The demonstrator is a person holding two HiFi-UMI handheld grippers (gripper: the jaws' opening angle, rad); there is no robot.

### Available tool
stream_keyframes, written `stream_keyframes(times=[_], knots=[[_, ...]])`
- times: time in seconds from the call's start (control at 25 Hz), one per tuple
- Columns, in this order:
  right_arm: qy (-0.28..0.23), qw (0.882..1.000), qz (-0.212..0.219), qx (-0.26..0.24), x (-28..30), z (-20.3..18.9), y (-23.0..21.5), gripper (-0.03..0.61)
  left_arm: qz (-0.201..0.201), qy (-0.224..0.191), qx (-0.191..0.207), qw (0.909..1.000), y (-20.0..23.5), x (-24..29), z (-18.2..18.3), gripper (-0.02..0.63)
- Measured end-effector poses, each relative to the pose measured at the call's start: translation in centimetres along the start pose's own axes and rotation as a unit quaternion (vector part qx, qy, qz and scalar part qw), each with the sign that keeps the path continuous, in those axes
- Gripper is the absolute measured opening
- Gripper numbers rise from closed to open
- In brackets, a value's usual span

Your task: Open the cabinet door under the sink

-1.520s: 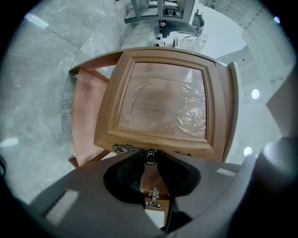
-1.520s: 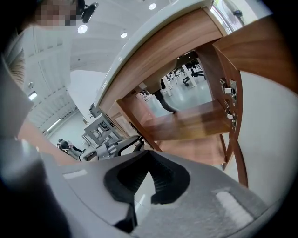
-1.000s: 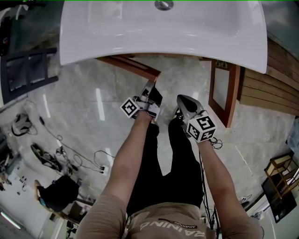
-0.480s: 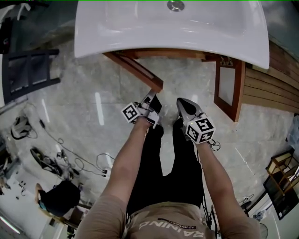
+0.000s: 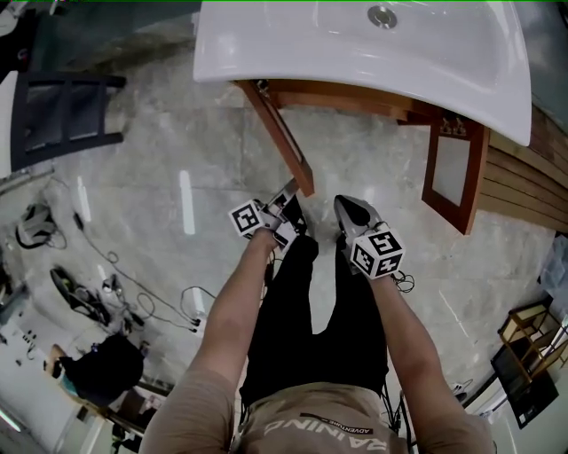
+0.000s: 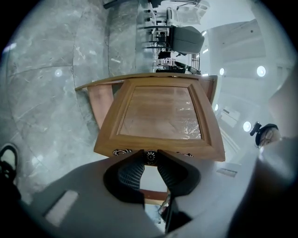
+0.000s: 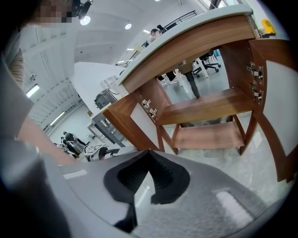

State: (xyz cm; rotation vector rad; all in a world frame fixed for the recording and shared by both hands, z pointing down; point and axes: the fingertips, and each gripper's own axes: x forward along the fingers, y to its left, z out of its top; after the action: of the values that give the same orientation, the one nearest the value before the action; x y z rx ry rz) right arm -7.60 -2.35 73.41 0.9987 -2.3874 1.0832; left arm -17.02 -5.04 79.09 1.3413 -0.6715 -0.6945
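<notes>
Since a second ago the left cabinet door (image 5: 282,137) has swung from a shallow angle along the cabinet front to stand well out toward the person, its free edge nearest them. The left gripper (image 5: 290,190) is clenched on that door's small round knob (image 6: 150,157), as before. The right gripper (image 7: 149,153), just to its right, is clenched on nothing. The right door (image 5: 454,173) hangs open at the far right. Under the white sink (image 5: 355,53), whose basin shows a drain (image 5: 382,16), the cabinet (image 7: 195,49) holds two wooden shelves (image 7: 209,104).
</notes>
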Motion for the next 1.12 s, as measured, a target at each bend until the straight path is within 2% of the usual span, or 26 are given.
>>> stream_keyframes(times=[0.24, 0.48, 0.8, 1.0, 1.12], knots=[[0.016, 1.0, 0.017, -0.008, 1.8, -0.6, 2.2, 0.0, 0.013, 0.037, 0.014, 0.9991, 0.3, -2.2, 0.9, 0.103], [0.031, 0.999, 0.03, -0.023, 3.1, -0.8, 3.4, 0.001, 0.011, 0.0, 0.011, 0.9999, 0.4, -5.1, 3.1, 0.104], [0.06, 0.996, 0.043, -0.041, 3.8, -1.7, 4.7, 0.002, 0.031, -0.014, 0.029, 0.999, 0.3, -7.8, 5.7, 0.097], [0.082, 0.994, 0.05, -0.051, 4.1, -2.4, 5.8, 0.002, 0.043, -0.064, 0.036, 0.9963, 0.0, -9.9, 8.3, 0.11], [0.092, 0.993, 0.055, -0.055, 4.4, -2.6, 6.6, 0.002, 0.044, -0.076, 0.033, 0.9956, -0.3, -10.2, 8.5, 0.109]])
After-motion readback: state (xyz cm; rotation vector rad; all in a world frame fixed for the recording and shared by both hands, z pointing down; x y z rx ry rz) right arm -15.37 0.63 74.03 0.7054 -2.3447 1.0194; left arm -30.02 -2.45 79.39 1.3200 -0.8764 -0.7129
